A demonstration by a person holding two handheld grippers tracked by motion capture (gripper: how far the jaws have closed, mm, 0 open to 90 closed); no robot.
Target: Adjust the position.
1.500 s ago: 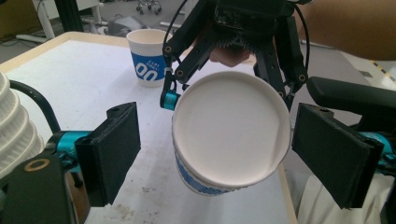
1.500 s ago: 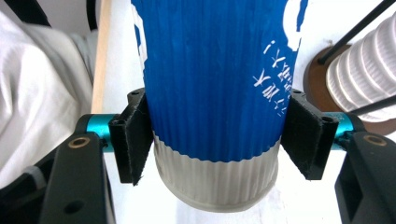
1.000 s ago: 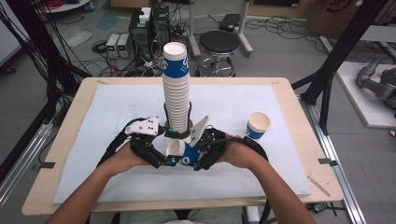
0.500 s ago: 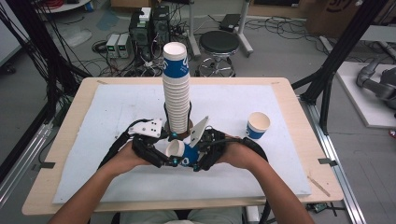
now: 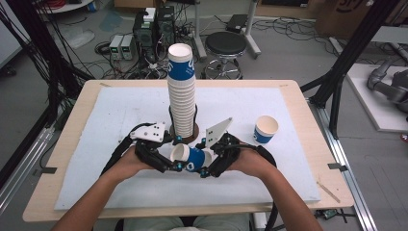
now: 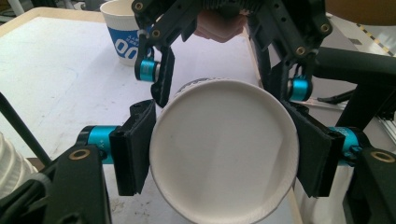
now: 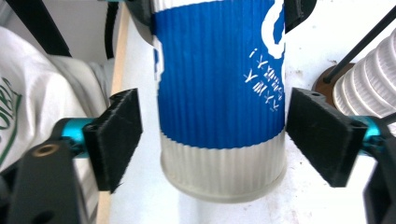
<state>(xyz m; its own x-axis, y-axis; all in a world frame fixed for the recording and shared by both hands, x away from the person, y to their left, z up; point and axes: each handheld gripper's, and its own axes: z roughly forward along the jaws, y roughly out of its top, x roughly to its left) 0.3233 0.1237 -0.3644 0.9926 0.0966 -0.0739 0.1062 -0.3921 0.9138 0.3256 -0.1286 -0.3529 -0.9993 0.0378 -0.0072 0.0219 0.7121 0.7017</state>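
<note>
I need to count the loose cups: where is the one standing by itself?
In the high view the lone cup stands upright on the white mat, right of the cup stack and just beyond the right gripper.

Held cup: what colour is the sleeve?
Blue ribbed band with white print on the held cup, white base; clearest in the right gripper view.

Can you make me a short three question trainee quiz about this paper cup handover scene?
1. True or false: the left hand-held gripper is clamped on the rim end of the sideways paper cup.
2. The right hand-held gripper's pads stand: A pressing the cup, B apart from it.
3. Where does the upright lone cup stand relative to the tall cup stack in the high view?

Key: 1 true. 2 B; its jaws have just been opening. 3 To the right.
</note>
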